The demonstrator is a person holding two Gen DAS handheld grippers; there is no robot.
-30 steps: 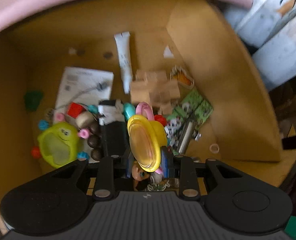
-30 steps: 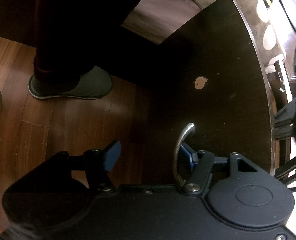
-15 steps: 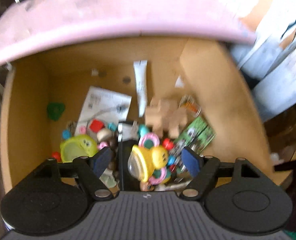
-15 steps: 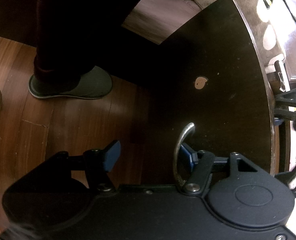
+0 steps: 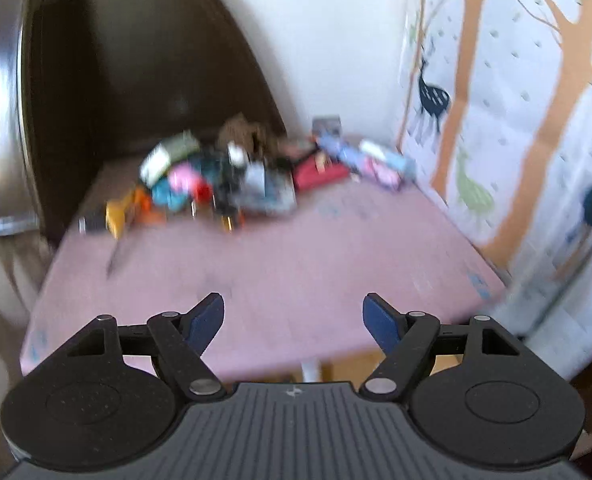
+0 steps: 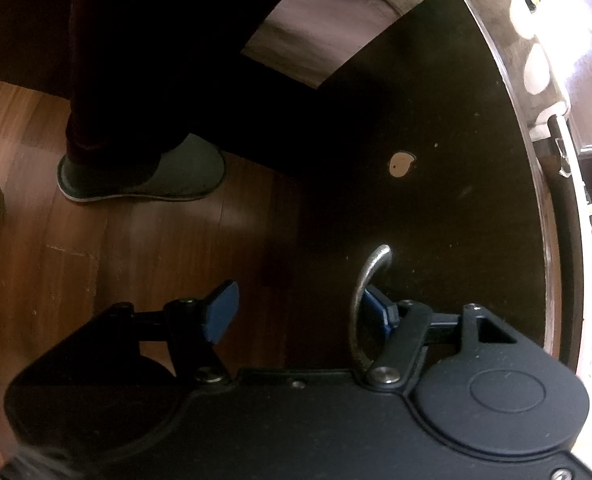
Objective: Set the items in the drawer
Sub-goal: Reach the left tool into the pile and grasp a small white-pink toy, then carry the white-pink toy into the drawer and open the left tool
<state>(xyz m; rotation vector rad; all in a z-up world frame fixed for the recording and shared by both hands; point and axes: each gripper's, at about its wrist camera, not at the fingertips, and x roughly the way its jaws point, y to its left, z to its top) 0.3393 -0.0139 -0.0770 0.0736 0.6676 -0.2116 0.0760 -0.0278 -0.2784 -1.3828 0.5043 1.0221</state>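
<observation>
My left gripper (image 5: 294, 320) is open and empty above the near edge of a pink tabletop (image 5: 280, 264). A blurred pile of small toys and items (image 5: 236, 176) lies at the far side of the tabletop. A strip of the wooden drawer (image 5: 336, 368) shows just below the table edge. My right gripper (image 6: 300, 308) is open, with its right finger (image 6: 376, 306) hooked behind the metal drawer handle (image 6: 366, 300) on the dark drawer front (image 6: 436, 200).
A dark headboard-like panel (image 5: 136, 80) stands behind the table at left. A wall covering with trees and deer (image 5: 516, 100) is at right. A slippered foot (image 6: 144, 176) stands on the wooden floor (image 6: 76, 280) left of the drawer front.
My left gripper let go of the yellow rattle toy in the drawer, opened, and rose to face the tabletop. The right gripper has stayed at the handle.
</observation>
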